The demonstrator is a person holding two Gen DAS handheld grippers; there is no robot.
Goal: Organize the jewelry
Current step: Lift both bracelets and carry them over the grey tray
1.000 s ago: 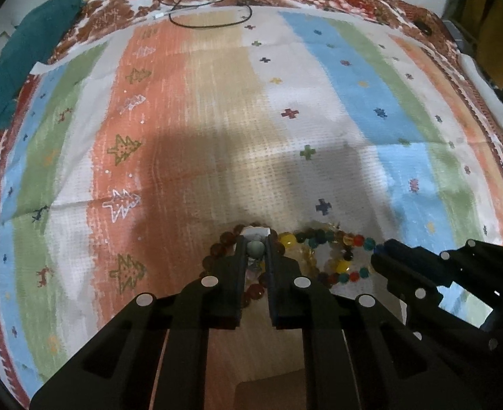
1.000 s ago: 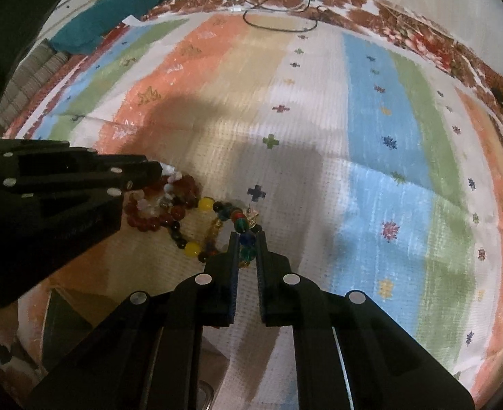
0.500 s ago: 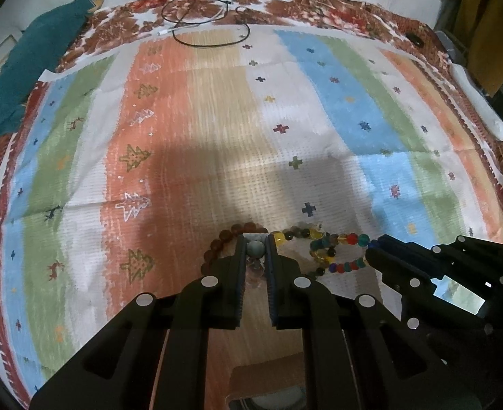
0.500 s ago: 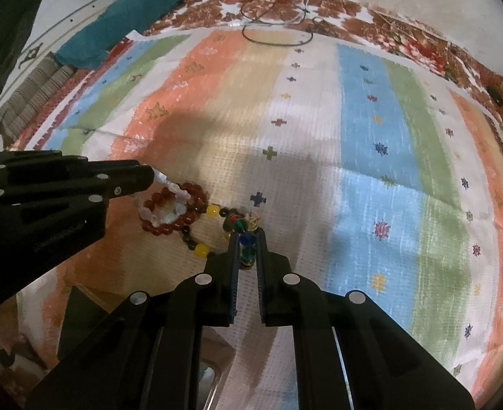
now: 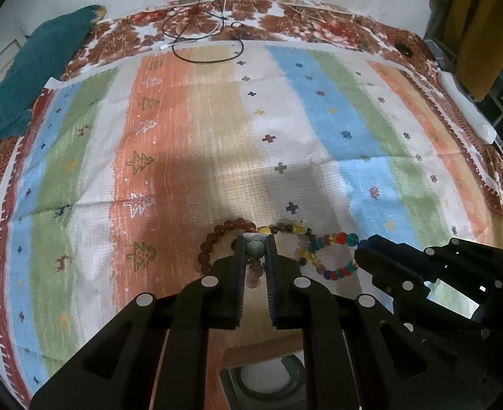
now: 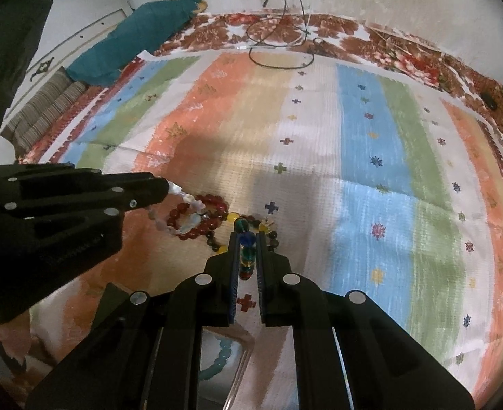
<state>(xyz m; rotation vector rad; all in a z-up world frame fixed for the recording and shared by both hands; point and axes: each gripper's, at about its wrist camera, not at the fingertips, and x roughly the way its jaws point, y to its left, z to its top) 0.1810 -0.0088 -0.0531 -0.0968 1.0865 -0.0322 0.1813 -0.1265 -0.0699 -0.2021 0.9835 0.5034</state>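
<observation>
Left gripper (image 5: pixel 255 249): fingers nearly together, pinching a pale grey-green bead of the pale bead bracelet (image 5: pixel 254 270), whose other beads hang in the narrow gap behind the tips.
Right gripper (image 6: pixel 247 239): fingers nearly together, clamped on a run of the multicolour bead bracelet (image 6: pixel 246 249); green, blue and yellow beads are stacked between the pads.
Left gripper pose: reaches forward and down over the striped cloth (image 5: pixel 217 136); in the right wrist view it enters from the left, tips level with and left of the right fingertips.
Right gripper pose: angled forward and down; in the left wrist view it comes in from the right, tips just right of the bead cluster.
Dark red bead bracelet (image 5: pixel 213 242): curls around the left fingertips, on the left and ahead.
Yellow and dark bead strand (image 5: pixel 285 228): just ahead of and right of the left fingertips, between the two grippers.
Whether the bracelets lie on the cloth or hang above it: cannot tell.
Jewelry box (image 6: pixel 224 358): below the right fingers, near the wrist; a turquoise bead bracelet (image 6: pixel 217 364) lies inside.
Black cable (image 5: pixel 203 44): far ahead, at the cloth's far edge.
Teal cushion (image 5: pixel 29 82): far ahead on the left.
</observation>
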